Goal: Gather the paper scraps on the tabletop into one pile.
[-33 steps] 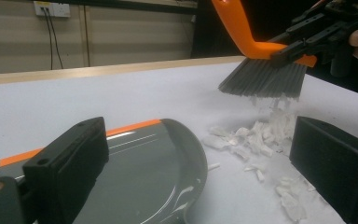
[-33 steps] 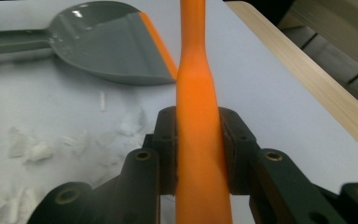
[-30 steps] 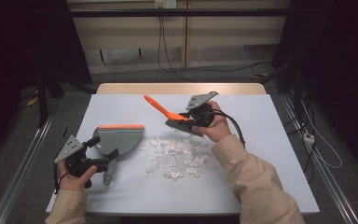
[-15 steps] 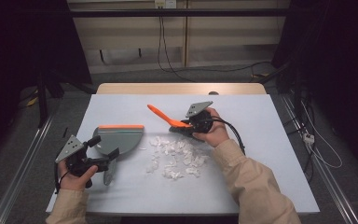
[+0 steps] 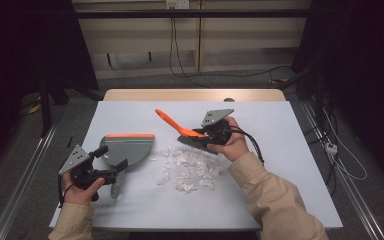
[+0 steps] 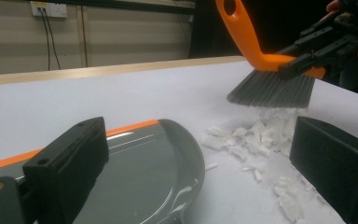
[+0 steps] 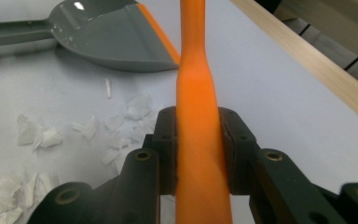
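Note:
My right gripper [image 5: 203,134] [image 7: 198,135] is shut on the orange handle of a hand brush [image 5: 180,127] [image 7: 193,70]. The brush's grey bristles [image 6: 270,86] hang just over the far edge of a pile of white paper scraps [image 5: 187,167] [image 6: 261,140] [image 7: 42,135]. A grey dustpan [image 5: 130,150] [image 6: 140,172] [image 7: 107,37] with an orange lip lies flat to the left of the pile. My left gripper [image 5: 111,159] [image 6: 200,135] stands open at the pan's rounded near side, its jaws wide apart with the pan between them.
The white table top [image 5: 290,150] has free room to the right and at the front. A wooden strip [image 5: 195,95] runs along its far edge. Metal rails flank the table, and cables [image 5: 340,160] lie on the floor at right.
My right hand has brought the brush a little nearer to the person and lower, so the bristles now sit at the scraps' far edge. The left gripper and dustpan have stayed put.

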### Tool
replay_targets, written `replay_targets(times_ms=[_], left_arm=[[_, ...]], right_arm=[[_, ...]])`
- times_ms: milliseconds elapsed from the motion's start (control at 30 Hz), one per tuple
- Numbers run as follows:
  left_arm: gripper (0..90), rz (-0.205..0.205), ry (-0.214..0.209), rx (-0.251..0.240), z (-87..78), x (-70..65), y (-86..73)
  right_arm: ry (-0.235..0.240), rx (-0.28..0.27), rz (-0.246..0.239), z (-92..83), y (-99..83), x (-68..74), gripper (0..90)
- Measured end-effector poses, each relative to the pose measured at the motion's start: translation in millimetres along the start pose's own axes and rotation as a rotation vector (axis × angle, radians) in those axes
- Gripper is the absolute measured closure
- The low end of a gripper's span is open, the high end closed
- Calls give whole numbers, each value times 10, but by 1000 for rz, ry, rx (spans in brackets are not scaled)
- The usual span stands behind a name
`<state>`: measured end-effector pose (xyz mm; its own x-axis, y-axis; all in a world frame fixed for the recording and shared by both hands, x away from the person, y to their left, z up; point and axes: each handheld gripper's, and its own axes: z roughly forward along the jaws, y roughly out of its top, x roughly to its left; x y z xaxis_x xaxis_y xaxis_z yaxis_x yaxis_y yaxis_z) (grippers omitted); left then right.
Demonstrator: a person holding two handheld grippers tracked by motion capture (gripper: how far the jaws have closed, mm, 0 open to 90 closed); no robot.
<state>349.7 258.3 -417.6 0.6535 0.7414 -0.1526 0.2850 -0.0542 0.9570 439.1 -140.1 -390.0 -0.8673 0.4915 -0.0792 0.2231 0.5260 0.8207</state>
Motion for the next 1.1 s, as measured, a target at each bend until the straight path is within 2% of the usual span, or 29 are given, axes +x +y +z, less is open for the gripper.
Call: replay_targets(times_ms=[100, 233, 333, 533, 833, 933, 1067, 1100], left_arm=[[42, -6, -2, 0, 8, -5, -2], [42, -5, -6, 3, 15, -5, -5], [42, -8, -7, 2, 15, -4, -5], [42, -1, -11, 9, 22, -5, -8], [42, 1, -14, 5, 25, -16, -6], [42, 2, -14, 8, 22, -17, -8], [42, 0, -15, 6, 20, -21, -8], [42, 3, -14, 8, 19, -20, -7]], right_arm=[[-33, -12, 25, -57, 50, -8, 718], [-50, -76, 103, -109, 85, -8, 718], [-36, -94, 114, -107, 113, 21, 718], [-32, -113, 126, -74, 168, 115, 718], [-50, -161, 235, -67, 234, 277, 718], [-55, -184, 295, -41, 228, 338, 718], [-78, -166, 304, 17, 234, 443, 718], [-70, -170, 320, 31, 235, 470, 718]])
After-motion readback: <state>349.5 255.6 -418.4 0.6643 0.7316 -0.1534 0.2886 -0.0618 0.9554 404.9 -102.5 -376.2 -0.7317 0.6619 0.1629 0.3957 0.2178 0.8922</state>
